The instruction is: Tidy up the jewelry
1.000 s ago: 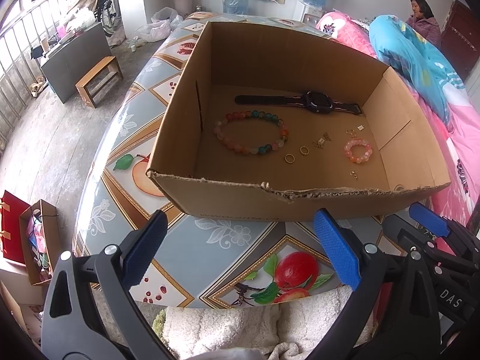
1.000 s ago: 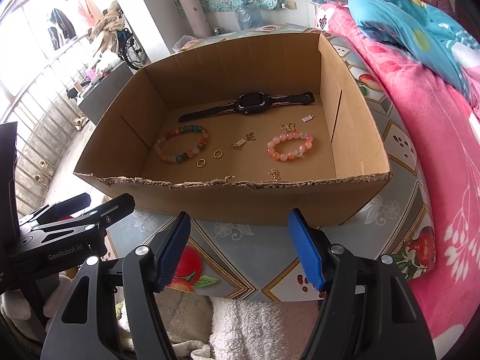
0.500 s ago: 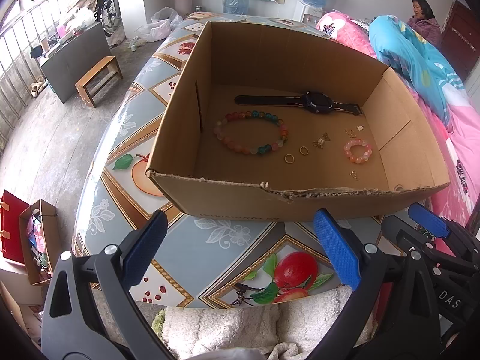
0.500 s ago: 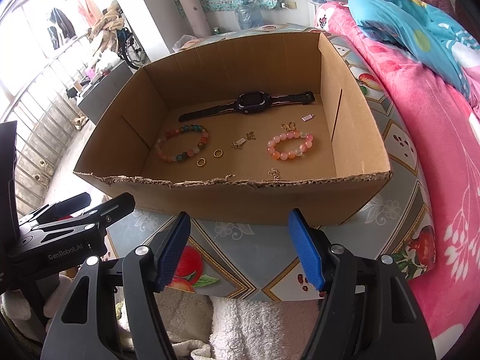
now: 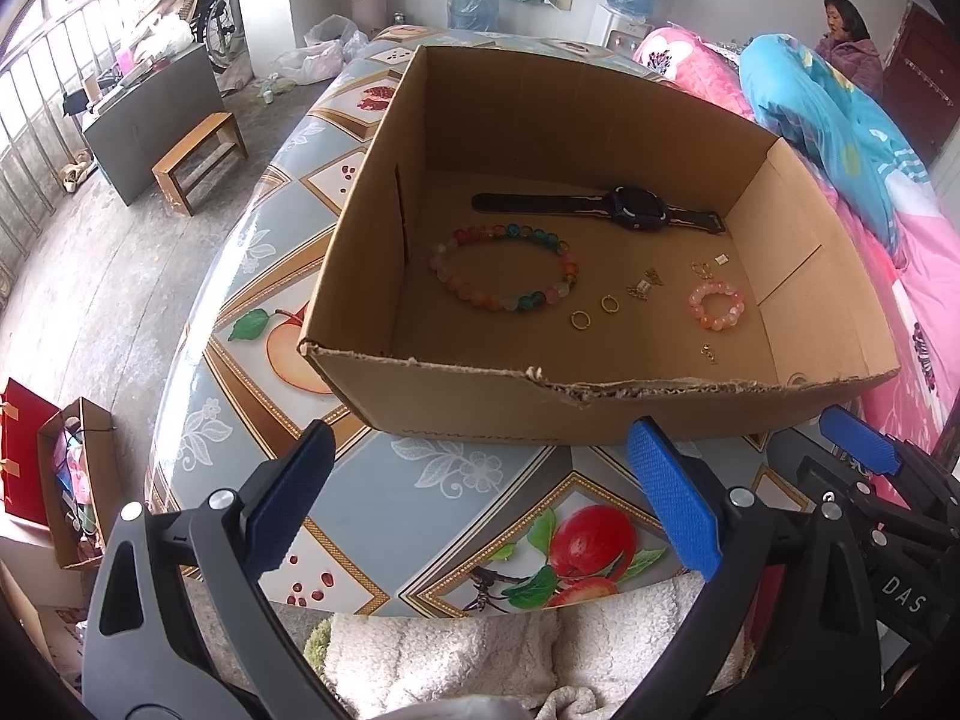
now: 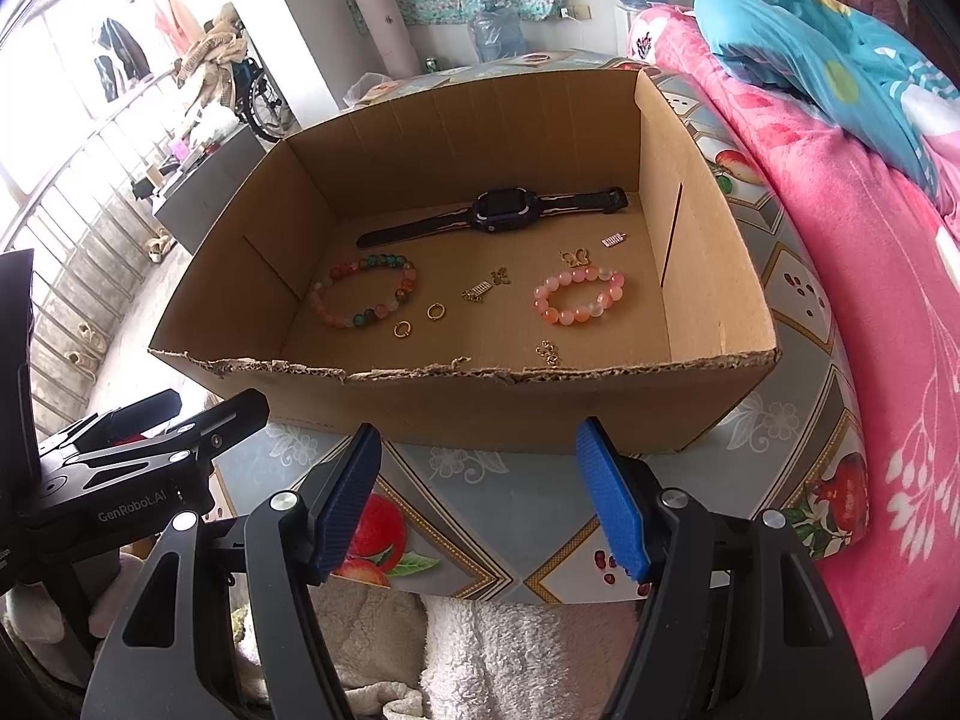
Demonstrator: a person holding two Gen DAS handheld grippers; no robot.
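An open brown cardboard box [image 5: 612,402] with a ragged, torn near edge stands on a table [image 5: 252,252] covered in a glossy blue-grey cloth printed with fruit. All the jewelry lies loose on the box floor. A black wristwatch [image 5: 636,216] with a dark strap stretches along the far wall. In front of it, toward the left, lies a large bracelet of multicoloured round beads [image 5: 504,267]; toward the right lies a smaller bracelet of pink and orange beads [image 6: 579,295]. Between the two bracelets sit two small gold rings [image 6: 419,321], just beside each other, and a small gold charm piece [image 6: 487,285] a little further back. Another tiny gold piece [image 6: 547,353] lies near the torn front edge, and a small silver-coloured clasp [image 6: 614,238] rests near the watch strap's right end.

Both tools hang short of the box, over the near part of the table, apart from every piece. The left tool [image 5: 480,498], black with blue ribbed pads, stands spread wide with nothing between its fingers. The right tool [image 6: 480,504], of the same make, is likewise released and empty. Each shows at the edge of the other's view. A cream fleecy cloth [image 6: 480,648] lies below them. In the far corner a person in a purple jacket [image 5: 849,42] sits behind a bed heaped with pink and blue quilts [image 6: 840,192].
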